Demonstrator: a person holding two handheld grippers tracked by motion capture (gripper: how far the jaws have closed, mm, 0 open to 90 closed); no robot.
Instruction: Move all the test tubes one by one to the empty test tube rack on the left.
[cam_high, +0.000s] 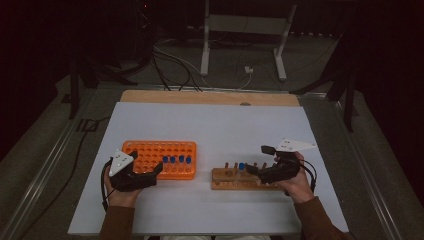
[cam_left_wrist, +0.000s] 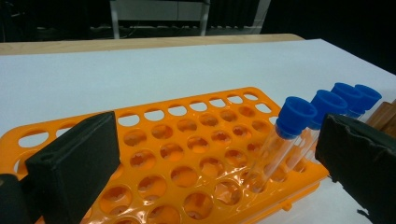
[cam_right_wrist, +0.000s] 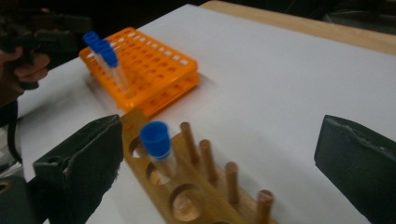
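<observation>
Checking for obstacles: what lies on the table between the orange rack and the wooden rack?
Nothing: in the high view, bare white table separates the orange rack from the wooden rack.

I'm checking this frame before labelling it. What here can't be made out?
- Whether the capped tubes hold liquid: left gripper view, clear walls against the glossy orange rack.
- Wooden rack's near end: right gripper view, cut off by the bottom edge.
- Tube in the wooden rack: high view, too small and dim for detail.
- Room beyond the table: high view, too dark.
</observation>
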